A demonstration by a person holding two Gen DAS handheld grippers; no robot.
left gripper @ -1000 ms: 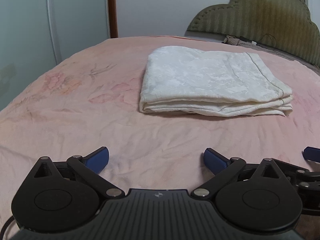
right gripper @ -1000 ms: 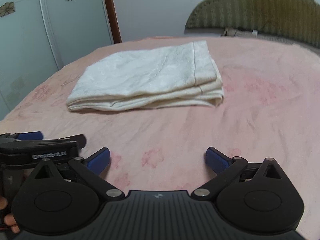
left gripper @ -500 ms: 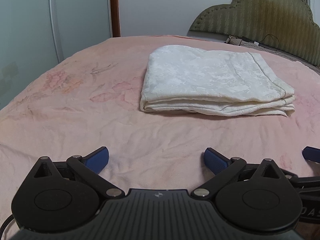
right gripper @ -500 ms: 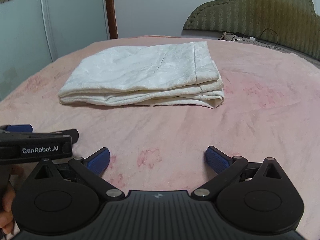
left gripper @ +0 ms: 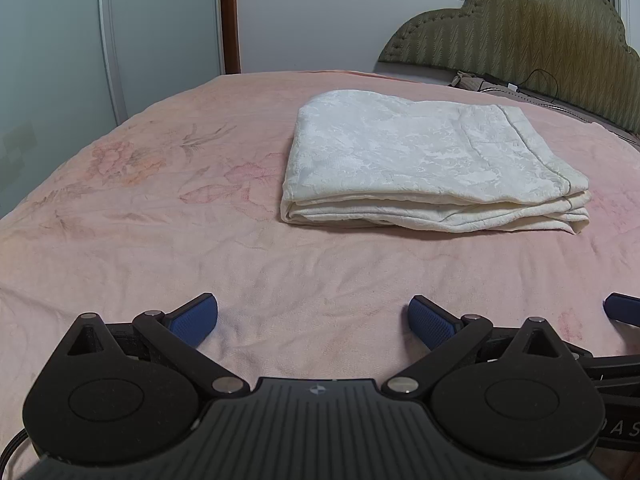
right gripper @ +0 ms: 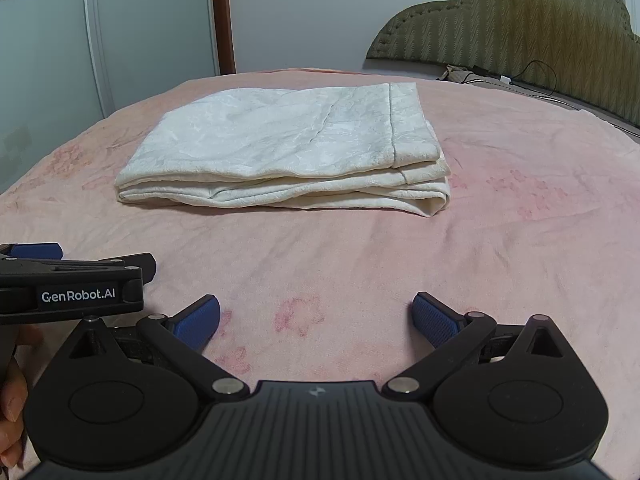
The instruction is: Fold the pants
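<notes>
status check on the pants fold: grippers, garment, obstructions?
Left gripper open, empty; right gripper open, empty. White pants folded in a stack on the pink bedspread, untouched. Nothing between grippers and pants.

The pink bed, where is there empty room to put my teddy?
Bare pink floral bedspread lies left of the folded white pants and between them and the open left gripper. Right of the pants, it is bare too. The open right gripper crowds the near edge.
</notes>
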